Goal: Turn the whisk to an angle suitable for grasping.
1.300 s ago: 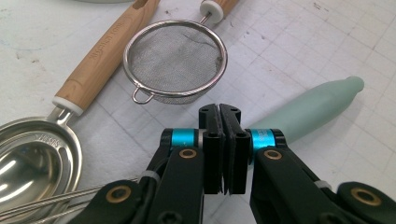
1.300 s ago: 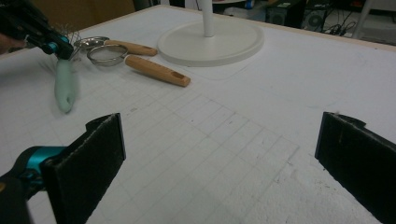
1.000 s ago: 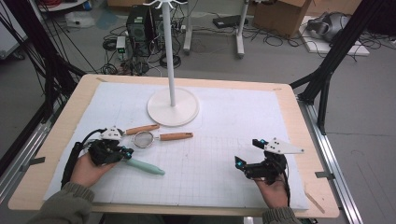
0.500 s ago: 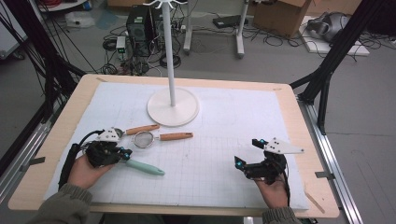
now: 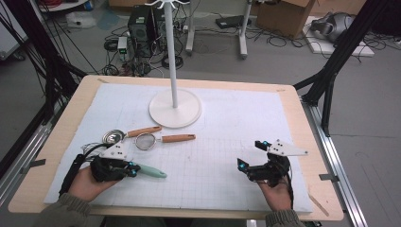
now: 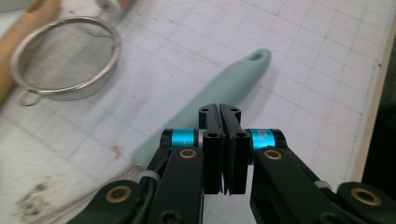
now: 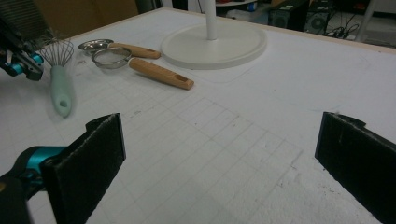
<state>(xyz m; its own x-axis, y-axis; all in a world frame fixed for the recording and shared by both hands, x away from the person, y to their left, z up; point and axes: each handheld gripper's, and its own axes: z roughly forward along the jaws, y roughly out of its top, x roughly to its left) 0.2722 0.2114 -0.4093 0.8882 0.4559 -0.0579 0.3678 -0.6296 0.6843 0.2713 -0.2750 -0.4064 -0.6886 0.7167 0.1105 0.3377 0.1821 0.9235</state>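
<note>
My left gripper [image 5: 134, 169] [image 6: 219, 109] is shut with nothing between its jaws, near the table's front left. It hovers over a whisk whose mint-green handle [image 5: 151, 171] [image 6: 229, 81] points right from under it. The right gripper view shows the whisk's wire head [image 7: 58, 52] beside the left gripper [image 7: 21, 65]. A small mesh strainer [image 5: 145, 141] [image 6: 65, 56] with a wooden handle lies just beyond. A metal measuring cup [image 5: 112, 137] with a wooden handle lies next to it. My right gripper [image 5: 250, 153] [image 7: 219, 158] rests at the front right, open wide and holding nothing.
A white stand with a round base [image 5: 175, 109] [image 7: 215, 44] and a tall pole rises at the back centre of the gridded white mat [image 5: 227, 123]. The wooden table edge [image 5: 189, 213] runs close to both hands.
My left gripper has drawn back toward the near edge, uncovering the metal cup. The whisk handle lies about where it was. The right gripper has stayed put.
</note>
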